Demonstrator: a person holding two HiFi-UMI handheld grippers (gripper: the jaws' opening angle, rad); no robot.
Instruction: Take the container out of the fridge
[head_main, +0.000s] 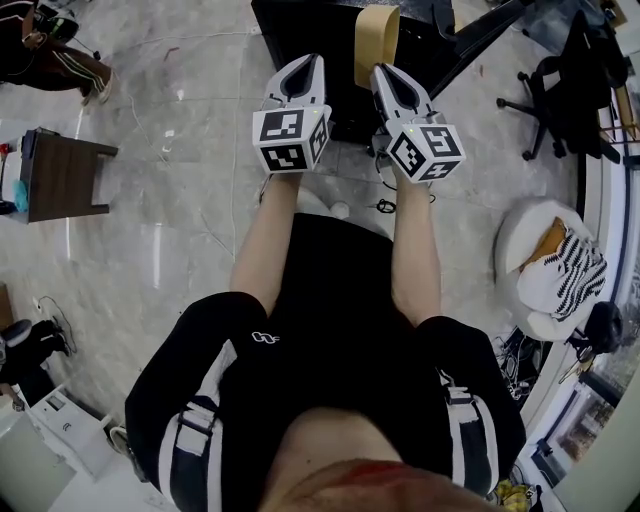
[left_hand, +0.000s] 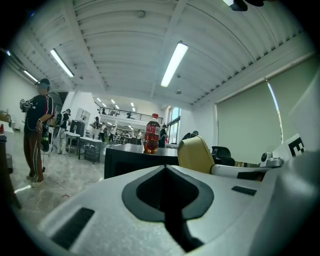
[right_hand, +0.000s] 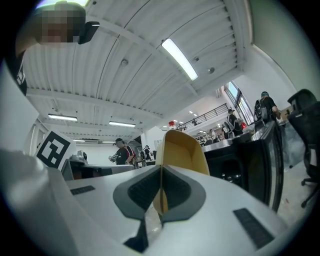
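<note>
My right gripper (right_hand: 161, 167) is shut on the thin wall of a tan, open-topped container (right_hand: 182, 150), held upright in the air in front of me. In the head view the container (head_main: 376, 40) stands up from the right gripper (head_main: 385, 75), before the black fridge (head_main: 320, 60). My left gripper (head_main: 300, 70) is level with it just to the left, and its jaws (left_hand: 166, 167) are shut with nothing between them. From the left gripper view, the container (left_hand: 196, 154) shows to the right. A red-labelled bottle (left_hand: 151, 134) stands on the fridge top (left_hand: 130, 160).
A brown side table (head_main: 60, 175) stands on the marble floor at the left. An office chair (head_main: 570, 90) is at the back right, and a white round seat with striped cloth (head_main: 550, 265) is at the right. A person (left_hand: 37, 130) stands further off at the left.
</note>
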